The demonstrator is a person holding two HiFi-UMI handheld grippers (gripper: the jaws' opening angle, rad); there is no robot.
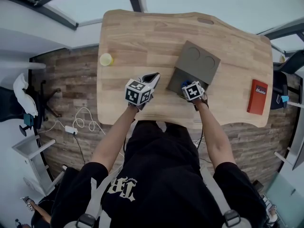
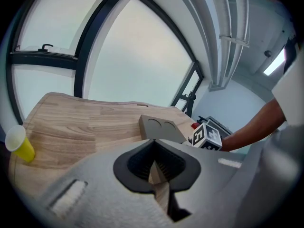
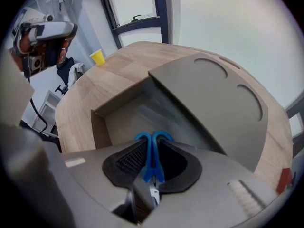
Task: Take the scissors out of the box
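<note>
Light wooden table (image 1: 142, 32) with an open grey cardboard box (image 1: 199, 61) near its front edge, right of middle. Left gripper (image 2: 153, 161) hovers beside it, jaws together, empty. Right gripper (image 3: 151, 148) is down in the box, jaws seemingly clamped on blue-handled scissors (image 3: 162, 138).

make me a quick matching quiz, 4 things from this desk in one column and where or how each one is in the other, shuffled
Things:
1. scissors
2. cup
3. red book
4. box lid

Place or state:
a. at the right end of the table
b. between the jaws of the right gripper
c. swung open
d. yellow, near the table's left edge

Pairs: 1-b, 2-d, 3-a, 4-c
</note>
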